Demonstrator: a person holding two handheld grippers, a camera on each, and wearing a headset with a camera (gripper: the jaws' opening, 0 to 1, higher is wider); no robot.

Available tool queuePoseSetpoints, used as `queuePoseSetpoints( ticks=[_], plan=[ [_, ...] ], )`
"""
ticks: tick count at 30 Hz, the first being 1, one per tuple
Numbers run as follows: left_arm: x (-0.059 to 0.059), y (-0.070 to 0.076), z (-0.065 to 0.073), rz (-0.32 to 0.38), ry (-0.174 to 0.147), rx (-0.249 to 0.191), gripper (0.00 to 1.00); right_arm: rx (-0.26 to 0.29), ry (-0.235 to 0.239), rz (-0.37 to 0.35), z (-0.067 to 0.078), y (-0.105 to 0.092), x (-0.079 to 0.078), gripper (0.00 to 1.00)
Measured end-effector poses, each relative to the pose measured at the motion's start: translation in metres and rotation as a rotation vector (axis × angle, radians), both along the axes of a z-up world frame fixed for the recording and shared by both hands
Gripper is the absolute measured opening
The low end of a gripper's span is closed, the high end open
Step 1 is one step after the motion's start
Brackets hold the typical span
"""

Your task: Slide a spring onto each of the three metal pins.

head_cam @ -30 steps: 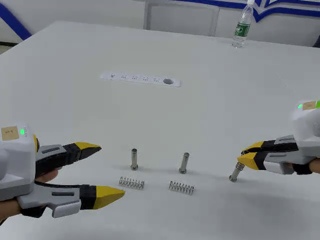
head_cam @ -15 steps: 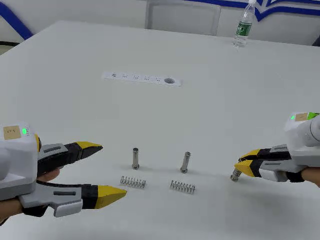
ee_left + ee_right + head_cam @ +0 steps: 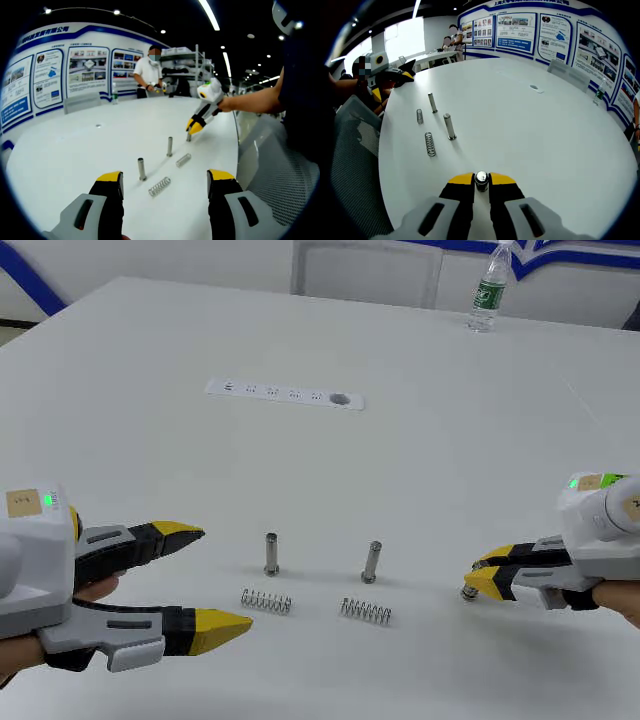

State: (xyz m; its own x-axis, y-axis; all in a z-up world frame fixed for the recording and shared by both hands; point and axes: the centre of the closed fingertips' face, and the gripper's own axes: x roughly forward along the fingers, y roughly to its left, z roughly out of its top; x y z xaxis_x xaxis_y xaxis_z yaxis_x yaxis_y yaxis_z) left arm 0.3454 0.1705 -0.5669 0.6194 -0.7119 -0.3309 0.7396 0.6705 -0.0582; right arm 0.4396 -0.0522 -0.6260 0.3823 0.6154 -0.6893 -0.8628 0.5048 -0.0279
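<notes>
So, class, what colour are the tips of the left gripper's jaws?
Yellow on the left gripper, clearest in the head view.

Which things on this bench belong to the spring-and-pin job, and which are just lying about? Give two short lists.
Belong to the job:
left pin
middle pin
right pin, clamped in the right gripper
left spring and right spring, lying loose
left gripper, jaws open

Lying about:
water bottle
power strip
</notes>
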Motion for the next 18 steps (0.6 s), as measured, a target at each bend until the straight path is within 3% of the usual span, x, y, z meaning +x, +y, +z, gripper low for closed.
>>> queuePoseSetpoints(
  ticks=[8,18],
  plan=[
    [0.0,-0.001,0.001,-0.001,-0.004,-0.002,0.69,0.01,-0.005,-0.006,0.005,0.0,-0.001,0.19],
    [0.001,-0.002,0.001,-0.004,-0.004,0.0,0.69,0.036,-0.084,0.034,0.041,0.015,-0.004,0.23]
  ],
)
